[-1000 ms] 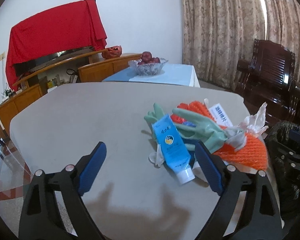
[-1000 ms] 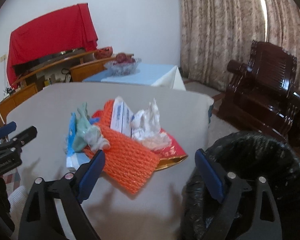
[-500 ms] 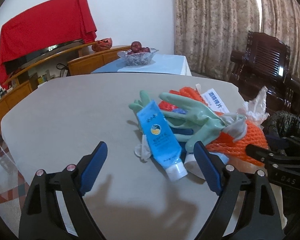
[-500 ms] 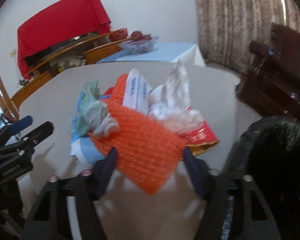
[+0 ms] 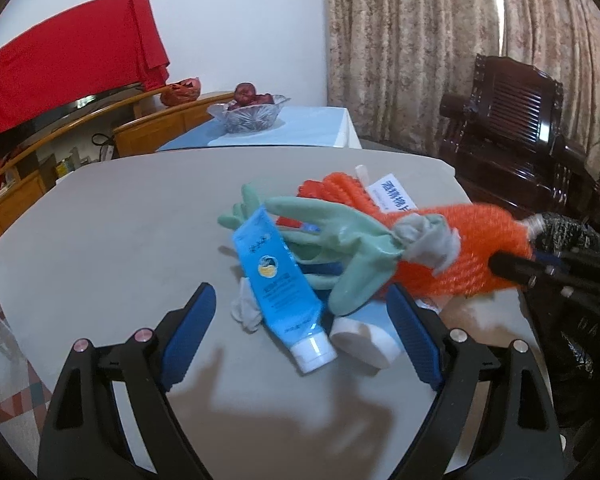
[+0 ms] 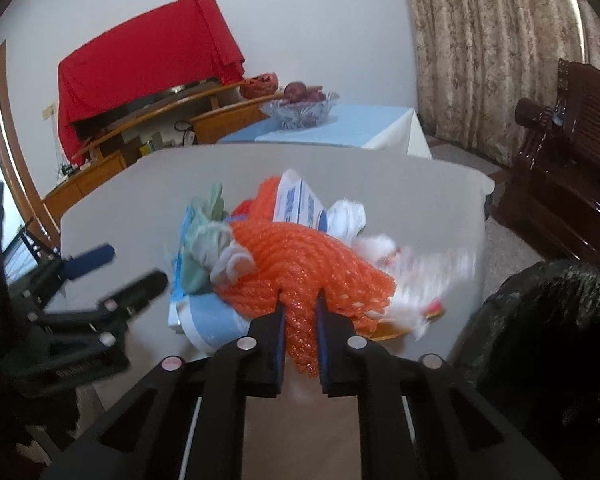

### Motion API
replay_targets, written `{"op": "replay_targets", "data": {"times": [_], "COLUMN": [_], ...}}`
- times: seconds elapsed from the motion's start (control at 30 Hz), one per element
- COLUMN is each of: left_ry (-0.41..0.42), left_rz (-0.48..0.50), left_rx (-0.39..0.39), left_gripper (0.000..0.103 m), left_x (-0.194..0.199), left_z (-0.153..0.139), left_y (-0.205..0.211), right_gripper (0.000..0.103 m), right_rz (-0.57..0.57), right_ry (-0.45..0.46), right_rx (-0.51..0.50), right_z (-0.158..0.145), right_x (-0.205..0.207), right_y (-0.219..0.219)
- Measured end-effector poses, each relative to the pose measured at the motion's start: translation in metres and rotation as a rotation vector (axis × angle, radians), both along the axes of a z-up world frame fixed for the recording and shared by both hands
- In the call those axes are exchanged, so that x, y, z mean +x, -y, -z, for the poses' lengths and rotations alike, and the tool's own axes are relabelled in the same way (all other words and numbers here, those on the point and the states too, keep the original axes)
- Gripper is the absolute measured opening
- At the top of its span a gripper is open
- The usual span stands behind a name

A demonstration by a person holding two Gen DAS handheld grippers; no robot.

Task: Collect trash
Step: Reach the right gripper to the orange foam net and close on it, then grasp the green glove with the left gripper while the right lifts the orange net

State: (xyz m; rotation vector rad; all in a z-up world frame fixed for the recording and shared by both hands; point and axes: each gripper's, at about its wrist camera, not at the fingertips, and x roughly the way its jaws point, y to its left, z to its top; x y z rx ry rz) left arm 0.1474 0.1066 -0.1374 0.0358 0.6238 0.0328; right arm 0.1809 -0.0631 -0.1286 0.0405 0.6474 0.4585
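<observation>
Your right claw is pinching the near end of the orange net, having just been closing on it. The net is lying on the desk amid the trash pile. Your left claw is gaping wide around the blue tube, at the net's 9 o'clock; the pads aren't touching it.

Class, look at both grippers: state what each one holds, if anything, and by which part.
The right gripper is shut on the orange foam net, pinching its near edge. The left gripper is open and holds nothing.
</observation>
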Motion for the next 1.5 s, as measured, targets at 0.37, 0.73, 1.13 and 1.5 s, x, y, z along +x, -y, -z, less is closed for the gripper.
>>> {"op": "replay_targets", "data": {"times": [0.37,0.73,1.13,1.5], "left_ry": [-0.027,-0.050,-0.021,0.148], "left_rz": [0.055,0.102,0.107,0.133], "left_rx": [-0.021,-0.036,-0.124,-0.157], "left_gripper": [0.050,0.030,0.001,0.001], "left_x": [0.024,0.037,0.034,0.015], "left_z": [0.009,0.023,0.011,-0.059], "left_y": [0.013,0.022,0.009,0.017], "right_gripper": [0.013,0.013,0.013,0.013], "right_rz": [0.041,0.042,0.054,0.096], "right_ry": [0.040,0.035,0.079,0.178], "right_rx": [0.019,0.024,0.046,0.080], "right_z": [-0.012,-0.009,-0.020,-0.065], "right_x": [0.010,0.013,0.003,-0.014], "right_y": [0.013,0.014,0.017,0.039]}}
